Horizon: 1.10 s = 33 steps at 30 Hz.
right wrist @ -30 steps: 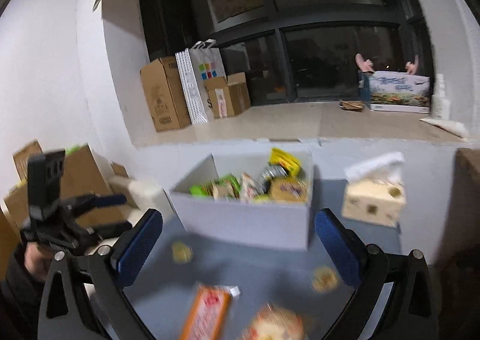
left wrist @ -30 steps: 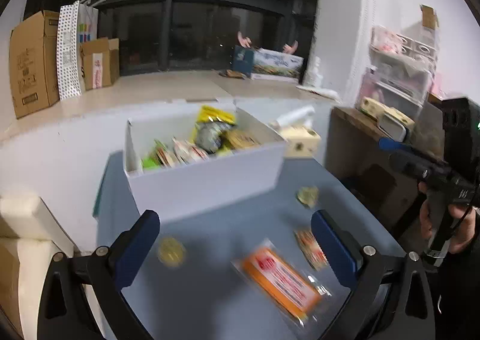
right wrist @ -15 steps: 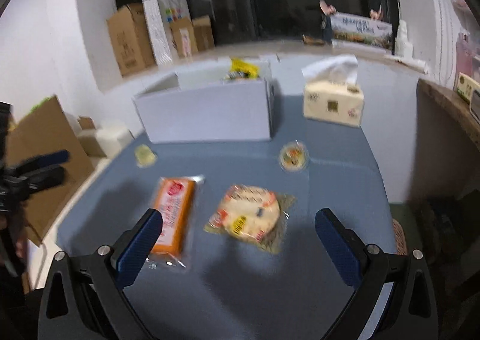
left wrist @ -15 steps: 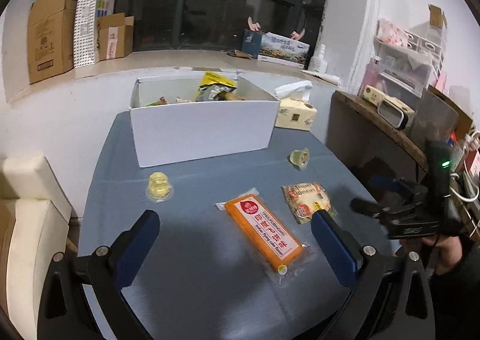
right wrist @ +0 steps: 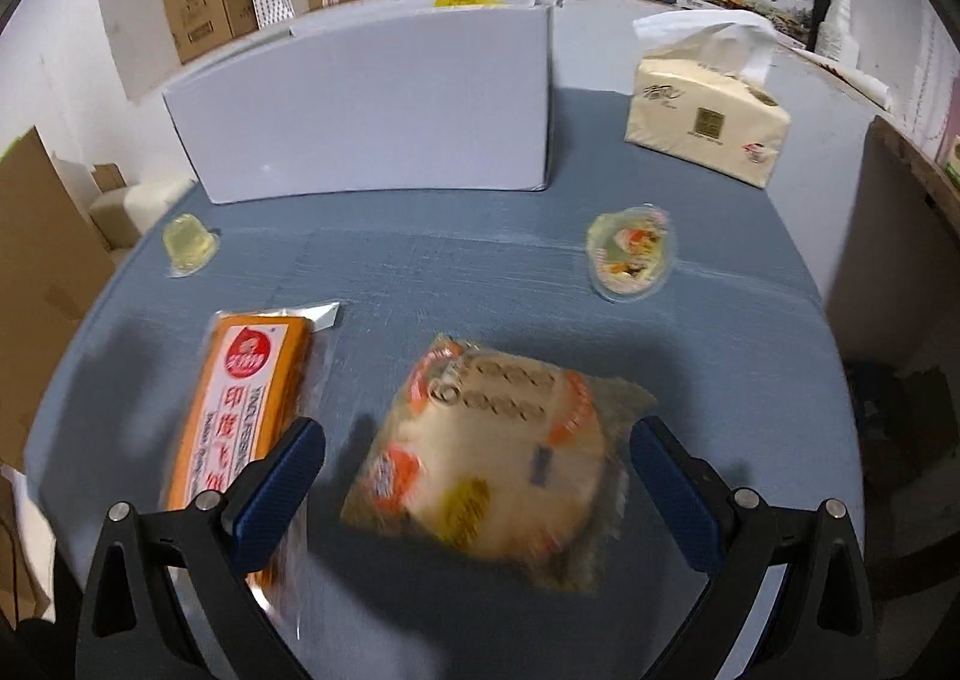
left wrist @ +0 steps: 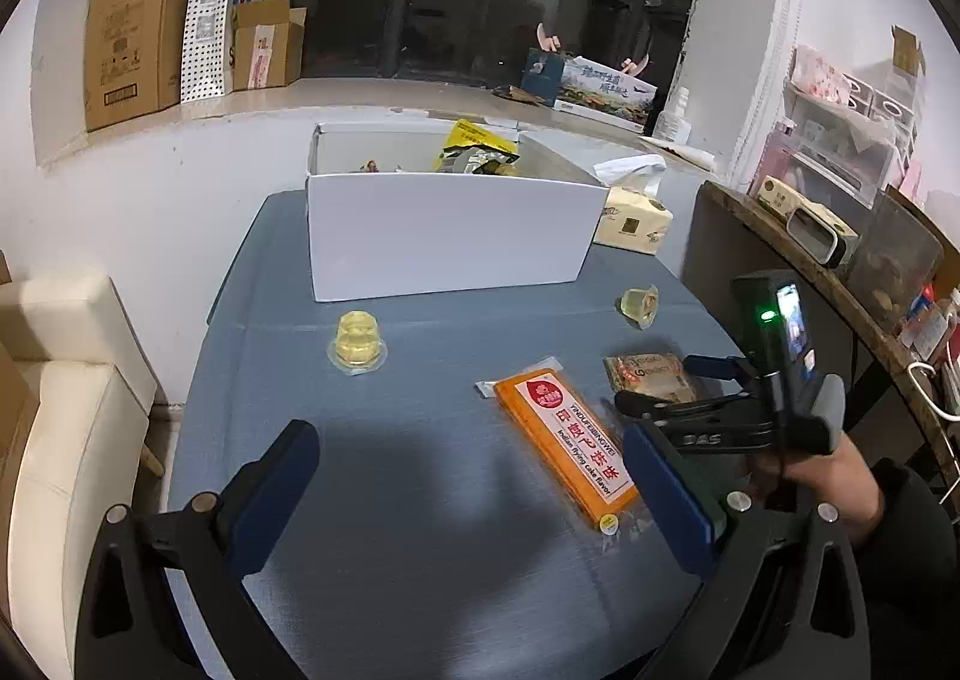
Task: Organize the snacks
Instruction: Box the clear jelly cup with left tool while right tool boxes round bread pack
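A white box (left wrist: 444, 236) holding several snacks stands at the far side of the blue table (left wrist: 420, 530); it also shows in the right wrist view (right wrist: 372, 110). An orange cake pack (left wrist: 567, 440) (right wrist: 240, 416), a round biscuit pack (right wrist: 498, 458) (left wrist: 651, 374) and two jelly cups (left wrist: 357, 341) (left wrist: 641, 305) lie loose. My right gripper (right wrist: 477, 482) is open, low over the biscuit pack, its fingers on either side of it. It also shows in the left wrist view (left wrist: 660, 383). My left gripper (left wrist: 471, 494) is open and empty above the table's near part.
A tissue pack (right wrist: 708, 110) sits right of the box. A wooden shelf (left wrist: 810, 272) with clutter stands right of the table. A cream chair (left wrist: 66, 410) is at the left. Cardboard boxes (left wrist: 126, 32) line the window ledge.
Both grippers have dropped and pulled in toward the table. The right gripper has come down close over the biscuit pack. Both stay open.
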Tool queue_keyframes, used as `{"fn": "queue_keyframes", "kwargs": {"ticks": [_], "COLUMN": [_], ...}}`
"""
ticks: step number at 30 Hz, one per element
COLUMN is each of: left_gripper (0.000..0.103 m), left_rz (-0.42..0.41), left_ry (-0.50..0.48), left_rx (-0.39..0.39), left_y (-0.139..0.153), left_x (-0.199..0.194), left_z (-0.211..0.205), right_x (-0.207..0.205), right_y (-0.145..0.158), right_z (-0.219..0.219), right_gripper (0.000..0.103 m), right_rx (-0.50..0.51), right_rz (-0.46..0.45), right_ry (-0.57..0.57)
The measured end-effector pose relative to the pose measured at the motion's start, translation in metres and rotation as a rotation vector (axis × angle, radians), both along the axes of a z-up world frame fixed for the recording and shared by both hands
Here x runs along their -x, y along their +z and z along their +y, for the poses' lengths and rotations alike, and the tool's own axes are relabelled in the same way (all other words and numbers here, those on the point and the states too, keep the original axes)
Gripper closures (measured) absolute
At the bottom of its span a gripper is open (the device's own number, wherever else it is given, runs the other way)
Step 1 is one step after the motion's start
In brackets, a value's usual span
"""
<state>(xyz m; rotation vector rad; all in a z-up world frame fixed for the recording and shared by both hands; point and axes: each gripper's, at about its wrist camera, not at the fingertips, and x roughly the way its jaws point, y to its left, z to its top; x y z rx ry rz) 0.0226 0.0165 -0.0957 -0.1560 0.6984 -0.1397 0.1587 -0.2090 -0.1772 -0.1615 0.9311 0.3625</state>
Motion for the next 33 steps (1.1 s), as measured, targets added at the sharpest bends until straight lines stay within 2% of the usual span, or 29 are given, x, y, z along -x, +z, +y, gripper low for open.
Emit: {"fn": "queue_keyframes", "kwargs": {"ticks": [2, 4, 5, 6, 11, 18, 20, 26, 27, 28, 29, 33], "left_gripper": [0.0, 0.0, 0.0, 0.0, 0.0, 0.0, 0.0, 0.003, 0.016, 0.05, 0.063, 0.064], "left_rz": [0.003, 0.004, 0.007, 0.012, 0.029, 0.083, 0.121, 0.193, 0.207, 0.217, 0.226, 0.175], "left_ry": [0.006, 0.013, 0.019, 0.026, 0.028, 0.039, 0.063, 0.087, 0.079, 0.068, 0.066, 0.073], "left_rx": [0.001, 0.004, 0.008, 0.014, 0.019, -0.022, -0.056, -0.081, -0.091, -0.108, -0.128, -0.099], "left_y": [-0.001, -0.003, -0.004, -0.006, -0.015, -0.036, -0.047, -0.073, -0.078, -0.081, -0.084, -0.078], "left_x": [-0.001, 0.0, -0.001, -0.002, -0.017, -0.087, -0.113, -0.155, -0.159, -0.161, -0.161, -0.149], "left_z": [0.002, 0.004, 0.006, 0.008, 0.015, 0.031, 0.037, 0.047, 0.046, 0.043, 0.041, 0.042], "right_x": [-0.001, 0.002, 0.004, 0.005, 0.017, 0.049, 0.052, 0.058, 0.058, 0.058, 0.058, 0.059], "right_y": [-0.004, -0.005, -0.004, -0.002, 0.015, 0.058, 0.065, 0.073, 0.072, 0.071, 0.069, 0.066], "right_z": [0.006, 0.005, 0.003, 0.001, -0.012, -0.032, -0.036, -0.039, -0.037, -0.037, -0.036, -0.034], "right_gripper": [0.001, 0.019, 0.025, 0.026, 0.027, 0.026, 0.026, 0.026, 0.026, 0.026, 0.026, 0.026], "right_rx": [0.034, 0.036, 0.034, 0.019, -0.055, -0.144, -0.145, -0.15, -0.148, -0.147, -0.146, -0.149], "right_rz": [-0.014, -0.021, -0.026, -0.023, -0.051, -0.152, -0.173, -0.192, -0.191, -0.19, -0.186, -0.177], "right_ry": [-0.013, -0.018, -0.011, -0.003, 0.007, 0.003, 0.001, 0.0, 0.001, 0.002, 0.006, 0.018]}}
